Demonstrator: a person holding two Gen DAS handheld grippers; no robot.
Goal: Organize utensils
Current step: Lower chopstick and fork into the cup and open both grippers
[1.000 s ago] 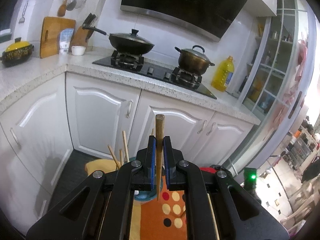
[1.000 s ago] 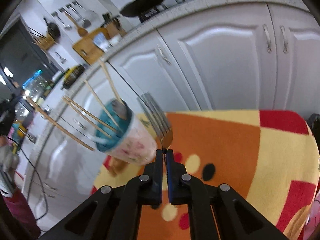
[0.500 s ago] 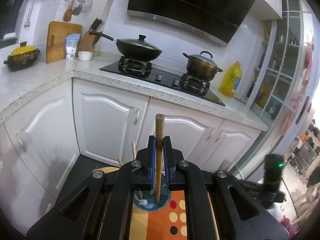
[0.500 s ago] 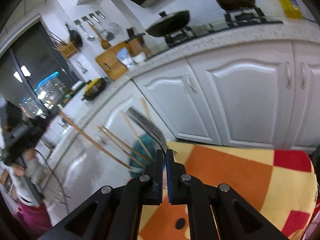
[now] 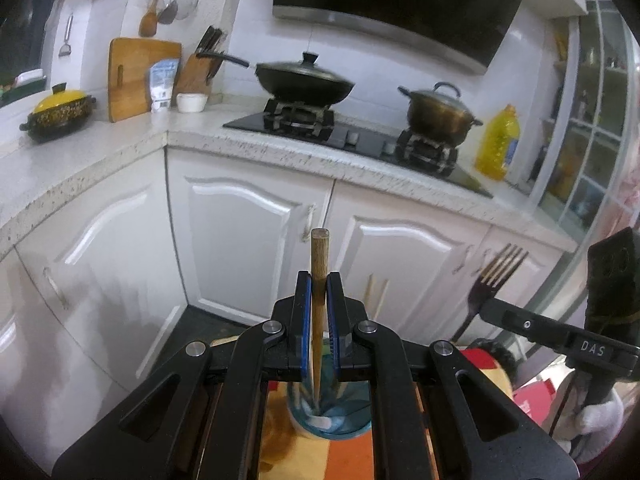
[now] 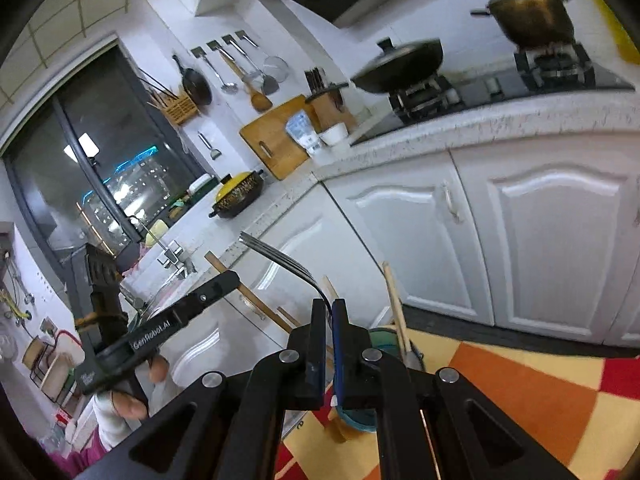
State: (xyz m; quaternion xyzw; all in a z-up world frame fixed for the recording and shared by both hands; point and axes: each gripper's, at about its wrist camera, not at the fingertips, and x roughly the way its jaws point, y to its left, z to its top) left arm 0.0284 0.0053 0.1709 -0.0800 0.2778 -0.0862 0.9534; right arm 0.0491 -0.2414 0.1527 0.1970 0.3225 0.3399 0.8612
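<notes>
The left gripper (image 5: 319, 280) has its jaws closed on a wooden stick (image 5: 320, 256), held upright; its lower tip dips into the mouth of the blue cup (image 5: 332, 420) right below. Whether the stick is a chopstick or a spoon handle is hard to say, as the jaws cover its middle. The cup stands on a table with an orange, yellow and red cloth (image 6: 520, 384), and two pale chopsticks (image 5: 378, 296) rise from behind the gripper, by the look of it already in the cup. To the right, the right gripper (image 6: 328, 308) has its jaws shut tight on the neck of a metal fork (image 6: 280, 258), tines pointing up and away, raised above the cup and a little to its side.

Judging by this, the task is partly done: several sticks already sit in the cup, the wooden stick is about to go in, and the fork is left to follow.

Most of the cup is hidden behind each gripper's body, so its contents cannot be counted, nor can I tell whether more utensils lie on the cloth. The fork's handle is out of sight below the jaws. A gloved hand (image 5: 596, 420) shows at the far right edge, cut off
</notes>
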